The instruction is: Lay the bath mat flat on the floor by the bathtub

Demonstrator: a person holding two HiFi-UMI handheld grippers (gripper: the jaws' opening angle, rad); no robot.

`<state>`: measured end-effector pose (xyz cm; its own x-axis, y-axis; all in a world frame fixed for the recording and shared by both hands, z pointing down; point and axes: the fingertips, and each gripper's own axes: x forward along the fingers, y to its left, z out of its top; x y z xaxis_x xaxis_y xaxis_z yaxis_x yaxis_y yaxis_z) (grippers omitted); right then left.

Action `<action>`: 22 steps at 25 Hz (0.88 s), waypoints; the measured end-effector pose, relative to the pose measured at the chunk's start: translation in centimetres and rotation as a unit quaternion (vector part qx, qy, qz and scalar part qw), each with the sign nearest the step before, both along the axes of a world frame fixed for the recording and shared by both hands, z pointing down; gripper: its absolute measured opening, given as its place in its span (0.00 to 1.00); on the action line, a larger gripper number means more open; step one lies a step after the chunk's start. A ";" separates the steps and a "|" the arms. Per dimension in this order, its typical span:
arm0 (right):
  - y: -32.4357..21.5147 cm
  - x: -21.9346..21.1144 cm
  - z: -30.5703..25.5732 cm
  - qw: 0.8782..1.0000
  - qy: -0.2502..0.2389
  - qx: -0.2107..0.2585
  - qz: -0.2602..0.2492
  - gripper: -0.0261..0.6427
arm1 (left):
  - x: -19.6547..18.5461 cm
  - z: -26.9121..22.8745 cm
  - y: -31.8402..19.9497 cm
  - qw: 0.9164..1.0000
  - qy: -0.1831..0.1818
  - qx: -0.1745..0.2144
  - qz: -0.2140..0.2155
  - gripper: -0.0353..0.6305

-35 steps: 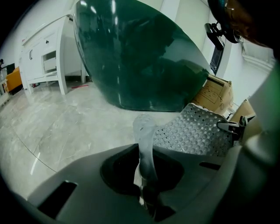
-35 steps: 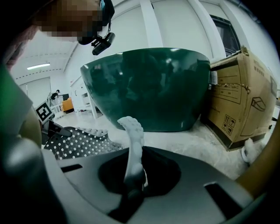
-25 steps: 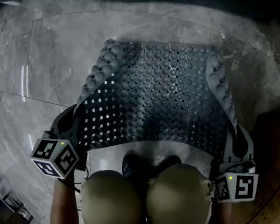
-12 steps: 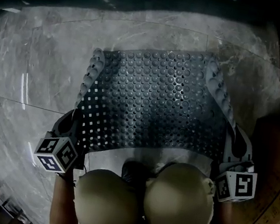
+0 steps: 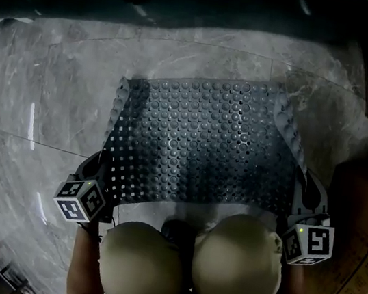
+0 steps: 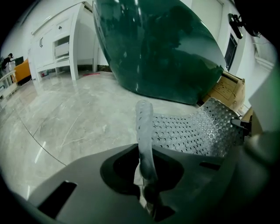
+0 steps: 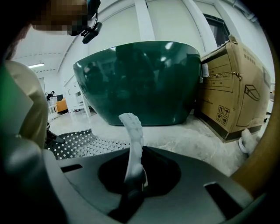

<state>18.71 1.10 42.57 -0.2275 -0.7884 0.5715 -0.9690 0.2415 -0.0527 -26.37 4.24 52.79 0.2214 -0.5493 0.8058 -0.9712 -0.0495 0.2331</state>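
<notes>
- Grey perforated bath mat sags over the marble floor in the head view. Knees hide its near edge, and the left gripper and right gripper are at its sides.
- Left gripper view: jaws clamped on the mat's upturned edge — green bathtub just behind.
- Right gripper view: jaws pinch the opposite edge; a cardboard box is cut off.

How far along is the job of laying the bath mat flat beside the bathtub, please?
Done: the bath mat is spread open over the floor in front of the bathtub. In hand: the left claw and right claw each pinch a side edge, which curls upward. Left: lower the near end flat and let go.
</notes>
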 end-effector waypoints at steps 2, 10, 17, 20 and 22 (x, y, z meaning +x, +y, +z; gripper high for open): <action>0.2 0.2 0.4 1.000 0.001 -0.009 0.001 0.08 | -0.4 0.7 0.1 1.000 -0.002 -0.005 -0.001 0.11; 0.1 1.4 1.3 1.000 0.003 -0.011 0.010 0.08 | -1.2 2.5 0.1 1.000 -0.007 -0.005 0.007 0.11; 0.0 1.9 2.0 1.000 0.012 -0.016 0.011 0.08 | -1.9 4.6 0.6 1.000 -0.009 -0.024 0.005 0.12; -0.1 2.2 2.6 1.000 0.008 -0.022 0.016 0.08 | -2.2 5.0 0.6 1.000 -0.014 -0.025 0.011 0.11; -0.3 2.3 3.0 1.000 0.004 -0.025 0.018 0.08 | -2.3 5.4 0.5 0.999 -0.017 -0.027 0.016 0.12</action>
<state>21.04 0.83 45.53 -0.1950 -0.7661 0.6124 -0.9775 0.2032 -0.0570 -28.72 4.76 58.14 0.2104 -0.4985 0.8409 -0.9767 -0.0694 0.2032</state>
